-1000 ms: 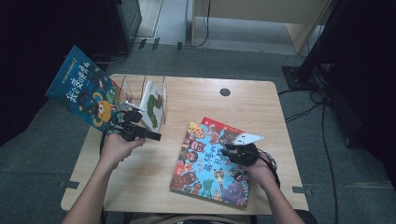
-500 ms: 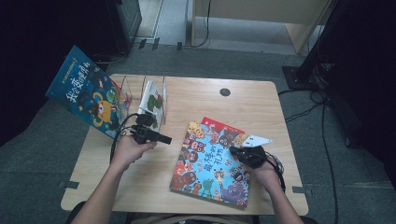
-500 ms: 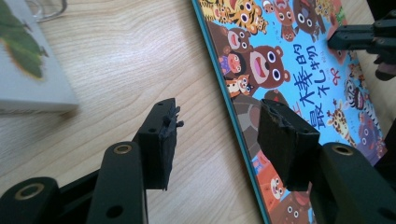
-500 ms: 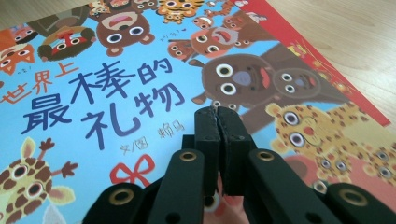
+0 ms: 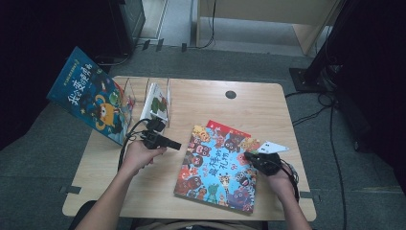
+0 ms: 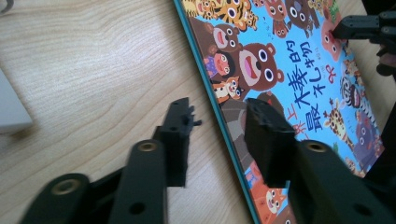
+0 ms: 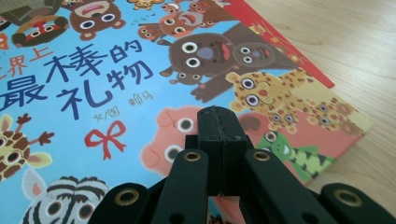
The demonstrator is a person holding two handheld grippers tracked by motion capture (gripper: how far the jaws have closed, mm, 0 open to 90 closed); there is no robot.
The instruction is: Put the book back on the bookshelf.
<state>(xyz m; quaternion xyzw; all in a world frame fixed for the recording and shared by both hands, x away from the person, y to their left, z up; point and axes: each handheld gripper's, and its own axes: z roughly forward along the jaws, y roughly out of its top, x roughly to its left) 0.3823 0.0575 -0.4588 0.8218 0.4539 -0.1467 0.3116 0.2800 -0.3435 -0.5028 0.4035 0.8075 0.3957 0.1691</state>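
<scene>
**Open jaws at the book's edge, a pressing tip on its cover**

The animal picture book (image 5: 218, 167) lies flat on the wooden tabletop (image 5: 268, 108), towards the person's right, with a red book (image 5: 231, 128) peeking out from under its far edge. The left hand-held gripper (image 6: 219, 135) has its jaws spread, one over bare wood and the other over the cover, straddling the book's teal left edge. The right hand-held gripper (image 7: 219, 135) has its jaws pressed together with nothing between them, its tip low over the pink pig on the cover; whether it actually touches the paper I cannot tell.

What worries me, standing here, is the thinness of that edge. If the left jaws close without one getting under the cover, they will likely skid over the glossy surface or catch only the top cover and fold it back. If the right tip bears down hard while the left lifts, the cover could crease between them; if it bears too lightly, the book may simply slide over the red one beneath.

Further left, a clear rack (image 5: 158, 98) holds an upright book, and a dark blue picture book (image 5: 91, 100) overhangs the tabletop's corner, tilted. A stray elbow or trailing cable could tip it off.
</scene>
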